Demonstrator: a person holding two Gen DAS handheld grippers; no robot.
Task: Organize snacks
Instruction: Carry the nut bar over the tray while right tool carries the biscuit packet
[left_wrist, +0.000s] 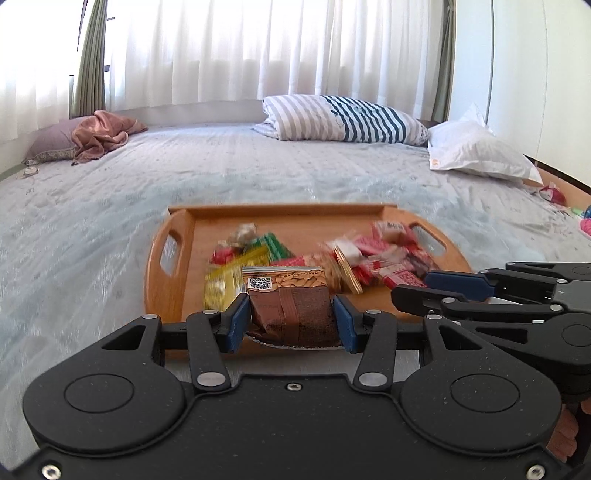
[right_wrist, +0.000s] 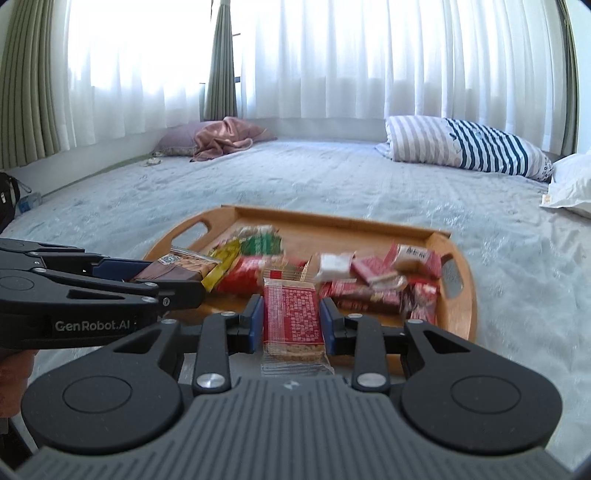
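A wooden tray with handle cut-outs lies on the bed and holds several snack packets in red, green and yellow wrappers. My left gripper is shut on a brown almond snack packet, held above the tray's near edge. The same brown packet shows in the right wrist view, clamped in the left gripper at the left. My right gripper is shut on a red-and-clear snack bar over the tray's near rim. It appears from the side in the left wrist view as the right gripper.
The tray rests on a pale blue bedspread. A striped pillow and a white pillow lie at the far right, a pink cloth on a mauve pillow at the far left. White curtains hang behind.
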